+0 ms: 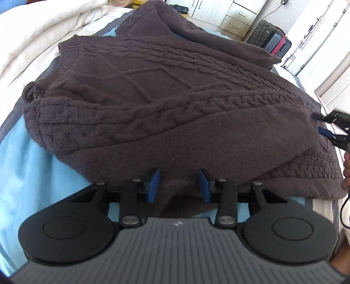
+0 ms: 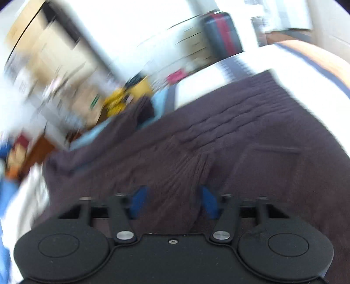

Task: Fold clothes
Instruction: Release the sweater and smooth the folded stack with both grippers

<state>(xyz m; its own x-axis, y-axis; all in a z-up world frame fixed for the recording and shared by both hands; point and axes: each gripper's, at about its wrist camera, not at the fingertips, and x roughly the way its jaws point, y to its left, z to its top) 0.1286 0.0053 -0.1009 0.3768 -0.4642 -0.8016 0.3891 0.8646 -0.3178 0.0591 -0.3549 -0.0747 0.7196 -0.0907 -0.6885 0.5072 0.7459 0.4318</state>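
A dark brown cable-knit sweater [image 1: 166,104] lies spread on a bed, with one sleeve folded across its body. My left gripper [image 1: 179,185] is at its near edge, open, the blue fingers apart with a bit of the hem lying loosely between them. At the right edge of the left wrist view my right gripper [image 1: 321,124] bites into the sweater's side. The right wrist view is blurred; there the sweater [image 2: 240,142] fills the frame and a gathered ridge of knit sits between the blue fingers of my right gripper [image 2: 174,201], which is shut on it.
The sweater rests on a light blue sheet [image 1: 28,163]. A cream blanket [image 1: 32,32] is piled at the far left. Beyond the bed stand a black and red suitcase [image 1: 271,40] and white drawers [image 1: 238,19]. A person's hand shows at the right edge.
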